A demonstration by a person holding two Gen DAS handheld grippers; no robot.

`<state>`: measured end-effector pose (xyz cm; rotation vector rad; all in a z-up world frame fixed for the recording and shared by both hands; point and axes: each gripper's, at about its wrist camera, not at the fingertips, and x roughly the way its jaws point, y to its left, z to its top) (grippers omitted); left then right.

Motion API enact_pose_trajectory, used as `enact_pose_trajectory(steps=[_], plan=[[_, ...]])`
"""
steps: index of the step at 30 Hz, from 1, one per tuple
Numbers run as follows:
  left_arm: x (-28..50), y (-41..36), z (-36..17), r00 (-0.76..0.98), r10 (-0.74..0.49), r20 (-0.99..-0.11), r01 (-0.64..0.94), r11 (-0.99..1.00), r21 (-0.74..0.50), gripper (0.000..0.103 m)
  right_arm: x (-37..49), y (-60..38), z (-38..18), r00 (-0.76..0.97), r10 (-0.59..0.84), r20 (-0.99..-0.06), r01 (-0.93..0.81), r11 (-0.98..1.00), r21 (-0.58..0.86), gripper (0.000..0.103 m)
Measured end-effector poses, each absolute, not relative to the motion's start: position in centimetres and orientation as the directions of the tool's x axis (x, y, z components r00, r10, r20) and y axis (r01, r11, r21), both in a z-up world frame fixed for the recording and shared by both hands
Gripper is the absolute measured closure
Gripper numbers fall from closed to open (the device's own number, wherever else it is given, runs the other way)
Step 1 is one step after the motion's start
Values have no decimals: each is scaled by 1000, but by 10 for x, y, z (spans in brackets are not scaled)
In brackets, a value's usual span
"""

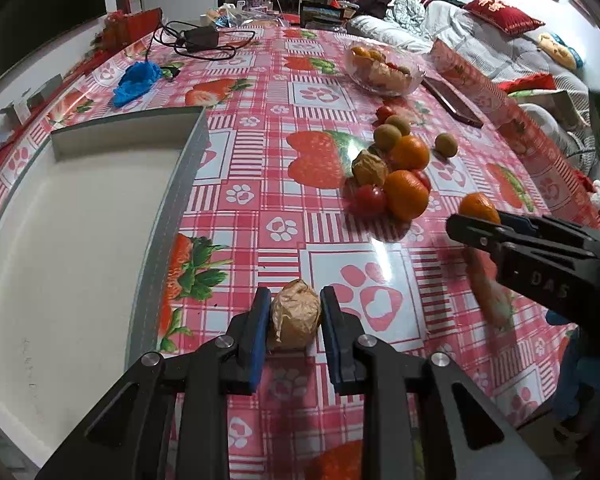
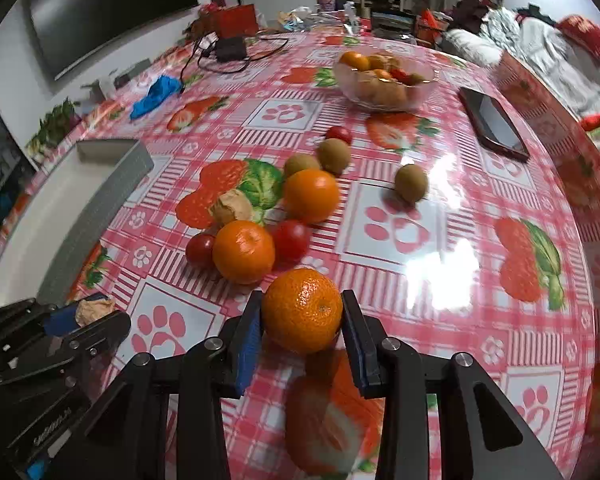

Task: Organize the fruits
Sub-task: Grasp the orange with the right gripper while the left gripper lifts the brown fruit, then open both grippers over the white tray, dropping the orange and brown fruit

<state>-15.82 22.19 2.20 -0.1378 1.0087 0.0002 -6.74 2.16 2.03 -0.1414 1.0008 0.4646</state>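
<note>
Left gripper (image 1: 296, 316) pinches a crinkled, tan paper-wrapped fruit (image 1: 296, 314); right gripper (image 2: 302, 316) clamps a glossy, dimpled mandarin (image 2: 302, 310) near the table's (image 2: 440, 240) front edge.

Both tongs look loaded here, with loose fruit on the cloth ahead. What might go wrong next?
1. The papery husked fruit in the left tongs looks fragile; the squeeze may crush it.
2. The mandarin in the right tongs is round and glossy, so it could slip.
3. Swinging toward the white tray might knock the fruit cluster rolling.
</note>
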Motion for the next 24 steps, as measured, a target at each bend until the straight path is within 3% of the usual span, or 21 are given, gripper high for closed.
enact_pose_trajectory(steps=[11, 24], plan=[[-180, 254, 72, 610, -70, -789, -84, 985, -152, 75, -88, 19, 44, 441, 336, -832, -453, 884, 117, 64], [-198, 355, 129, 672, 107, -733, -228, 971, -67, 75, -99, 111, 85, 386, 449, -806, -586, 794, 162, 64]])
